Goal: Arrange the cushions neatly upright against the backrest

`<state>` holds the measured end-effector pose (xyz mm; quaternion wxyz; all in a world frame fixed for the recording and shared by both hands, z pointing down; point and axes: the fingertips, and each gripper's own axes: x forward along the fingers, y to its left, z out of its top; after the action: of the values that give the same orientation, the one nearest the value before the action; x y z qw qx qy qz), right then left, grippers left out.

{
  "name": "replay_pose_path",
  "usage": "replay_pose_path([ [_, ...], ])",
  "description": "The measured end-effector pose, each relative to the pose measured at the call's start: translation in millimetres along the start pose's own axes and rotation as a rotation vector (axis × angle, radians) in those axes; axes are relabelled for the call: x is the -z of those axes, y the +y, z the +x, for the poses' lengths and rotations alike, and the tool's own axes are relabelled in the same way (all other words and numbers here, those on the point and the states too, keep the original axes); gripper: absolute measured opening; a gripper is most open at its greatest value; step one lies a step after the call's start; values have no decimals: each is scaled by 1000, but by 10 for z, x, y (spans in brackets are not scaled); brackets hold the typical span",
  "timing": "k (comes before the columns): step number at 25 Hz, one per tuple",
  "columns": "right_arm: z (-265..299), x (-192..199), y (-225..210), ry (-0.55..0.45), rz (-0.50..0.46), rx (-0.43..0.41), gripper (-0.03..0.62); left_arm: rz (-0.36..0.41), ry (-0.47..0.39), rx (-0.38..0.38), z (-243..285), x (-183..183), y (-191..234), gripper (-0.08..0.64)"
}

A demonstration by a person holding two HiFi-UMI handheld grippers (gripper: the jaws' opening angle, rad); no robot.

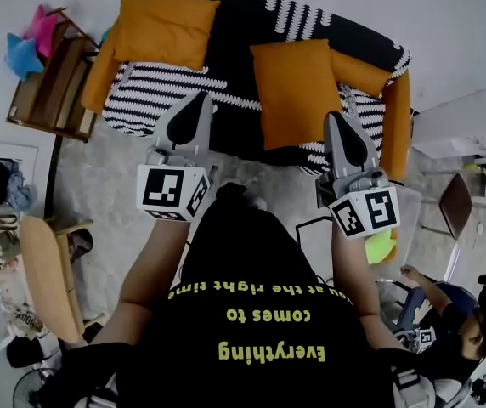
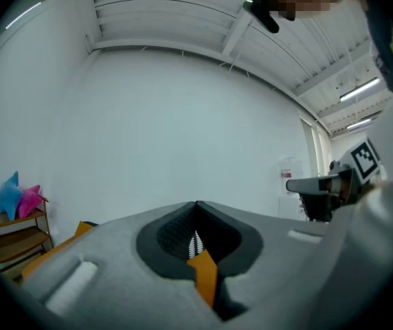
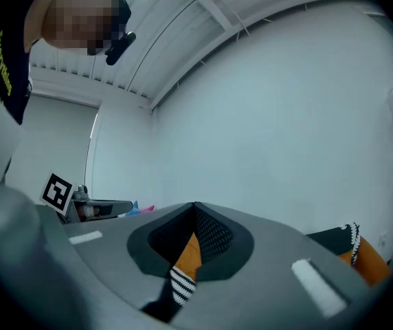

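Note:
A sofa (image 1: pixel 175 87) with a black-and-white striped cover and orange arms stands ahead in the head view. One orange cushion (image 1: pixel 165 31) leans against the backrest at the left. A second orange cushion (image 1: pixel 296 92) lies tilted on the middle of the seat, and a third orange cushion (image 1: pixel 359 71) shows behind it at the right. My left gripper (image 1: pixel 200 100) is shut and empty, held in front of the seat's front edge. My right gripper (image 1: pixel 335 119) is also shut and empty, just below the middle cushion's lower right corner. Both gripper views point up at a white wall, with closed jaw tips (image 2: pixel 196 205) (image 3: pixel 195 206).
A wooden shelf (image 1: pixel 49 83) with blue and pink things stands left of the sofa. A wooden board (image 1: pixel 49 277) leans at the lower left. A white box (image 1: pixel 471 126) and brown chair (image 1: pixel 456 202) are at the right; a seated person (image 1: pixel 447 313) is at the lower right.

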<state>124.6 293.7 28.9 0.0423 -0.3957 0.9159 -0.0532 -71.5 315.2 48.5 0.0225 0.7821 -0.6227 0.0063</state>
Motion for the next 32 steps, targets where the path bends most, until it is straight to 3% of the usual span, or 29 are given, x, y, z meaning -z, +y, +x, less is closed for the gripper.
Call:
replay_pose_path([
  [10,908,124,-683,29,0,13,11,-17,-1,25,1168,120,336,0],
  [17,2052,124,-1238,47,-5,49,11,-28,2,85,2359,76,949,0],
  [22,2512,179,-1591,55,11,105,11,-3,11,143,3023,55,1160,0],
  [26,2694,373,-1897,75,43,144,11,-12,28,167,3404,182,1185,0],
  [32,2804,928,-2296,149,144,154,11,-26,104,161,3869,655,1113,0],
])
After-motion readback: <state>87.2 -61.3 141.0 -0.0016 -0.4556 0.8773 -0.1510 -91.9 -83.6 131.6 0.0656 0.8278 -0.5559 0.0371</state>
